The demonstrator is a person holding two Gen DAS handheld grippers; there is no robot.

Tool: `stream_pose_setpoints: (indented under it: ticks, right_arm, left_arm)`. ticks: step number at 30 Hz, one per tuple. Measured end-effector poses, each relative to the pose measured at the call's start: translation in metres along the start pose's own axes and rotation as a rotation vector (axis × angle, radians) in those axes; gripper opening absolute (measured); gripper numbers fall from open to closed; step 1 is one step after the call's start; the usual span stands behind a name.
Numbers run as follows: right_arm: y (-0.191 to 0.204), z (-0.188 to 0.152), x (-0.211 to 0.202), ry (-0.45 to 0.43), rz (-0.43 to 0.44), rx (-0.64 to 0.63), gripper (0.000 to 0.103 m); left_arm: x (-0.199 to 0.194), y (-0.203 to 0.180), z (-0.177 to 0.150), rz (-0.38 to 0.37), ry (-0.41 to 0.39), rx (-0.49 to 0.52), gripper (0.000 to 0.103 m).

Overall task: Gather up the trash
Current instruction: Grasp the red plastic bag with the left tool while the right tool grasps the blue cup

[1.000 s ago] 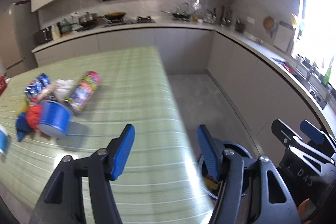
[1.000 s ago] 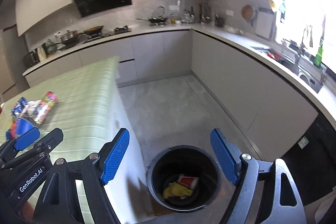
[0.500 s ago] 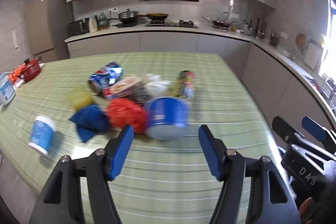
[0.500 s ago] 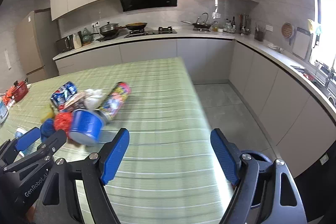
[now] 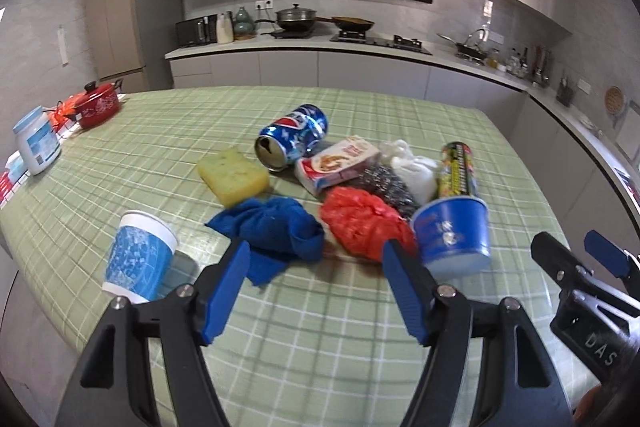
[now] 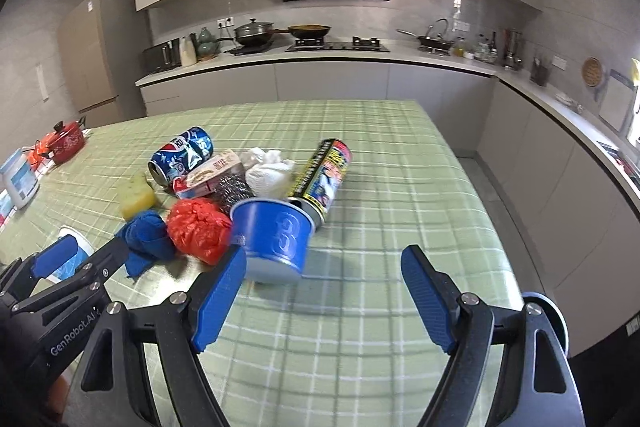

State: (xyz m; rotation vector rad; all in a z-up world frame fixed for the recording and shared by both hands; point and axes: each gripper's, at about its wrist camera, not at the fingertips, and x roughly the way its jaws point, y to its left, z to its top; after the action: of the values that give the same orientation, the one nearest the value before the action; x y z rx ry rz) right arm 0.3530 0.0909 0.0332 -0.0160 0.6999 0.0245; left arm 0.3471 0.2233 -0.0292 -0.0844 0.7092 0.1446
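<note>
A pile of trash lies on the green checked table: a blue cloth, a red crumpled bag, a blue bowl cup, a Pepsi can, a yellow sponge, a snack box, a steel scourer, white paper, a tall printed can and a paper cup. My left gripper is open and empty, just in front of the cloth and red bag. My right gripper is open and empty, in front of the blue bowl cup.
A red pot and a white jar stand at the table's far left. The black trash bin's rim shows past the table's right edge. Kitchen counters run along the back and right walls.
Both grippers have swung left from the bin and floor toward the table, and now face the trash pile from closer. Both stay open and empty.
</note>
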Motion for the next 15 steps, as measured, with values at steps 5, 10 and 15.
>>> stream_pose_setpoints:
  ticks: [5, 10, 15]
  right_arm:
    - [0.004, 0.009, 0.024, 0.021, 0.049, 0.019, 0.086]
    - [0.010, 0.013, 0.050, 0.078, 0.068, 0.031, 0.089]
    - [0.022, 0.014, 0.073, 0.111, 0.055, 0.050, 0.089]
  left_arm:
    - [0.013, -0.001, 0.009, 0.029, -0.004, 0.031, 0.072]
    - [0.024, 0.005, 0.011, 0.032, 0.012, 0.033, 0.072]
    - [0.040, 0.016, 0.018, 0.005, 0.028, 0.051, 0.072]
